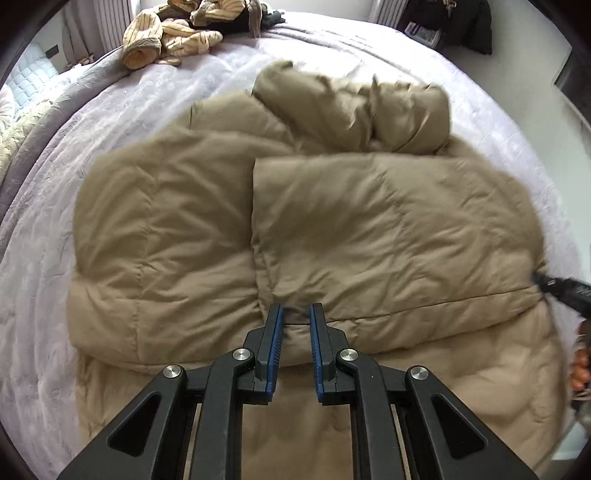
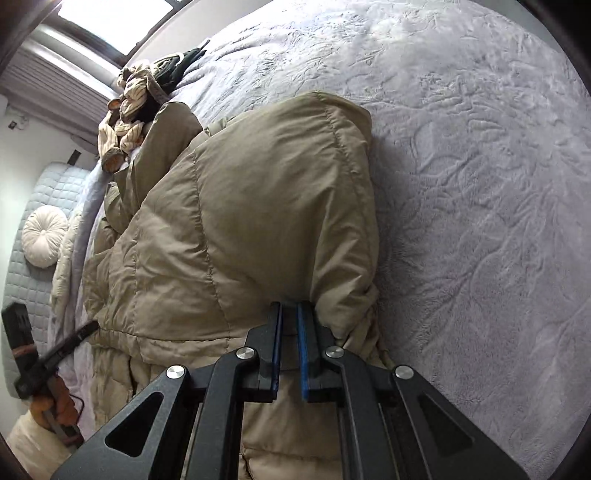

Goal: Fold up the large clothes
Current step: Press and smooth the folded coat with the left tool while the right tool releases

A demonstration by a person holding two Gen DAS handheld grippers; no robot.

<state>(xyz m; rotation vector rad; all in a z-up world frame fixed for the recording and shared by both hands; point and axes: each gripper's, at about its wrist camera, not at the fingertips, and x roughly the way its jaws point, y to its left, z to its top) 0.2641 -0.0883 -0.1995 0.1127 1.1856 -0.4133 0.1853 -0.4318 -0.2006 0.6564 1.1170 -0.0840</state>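
A grey bedspread (image 2: 480, 184) carries a tan puffer coat (image 1: 332, 221), its far side blurred. Left gripper (image 1: 296, 310) and right gripper (image 2: 289, 308) each pinch its hem.

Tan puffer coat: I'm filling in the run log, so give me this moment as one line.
item: tan puffer coat on bed | left gripper: shut on coat hem | right gripper: shut on coat edge | fold: underway

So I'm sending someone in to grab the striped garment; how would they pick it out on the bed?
Start at the bed with the pale lilac bedspread. Past the big tan puffer jacket spread in the middle, a heap of clothes lies at the far edge. The striped garment is the crumpled cream one with thin dark stripes, beside dark clothes.
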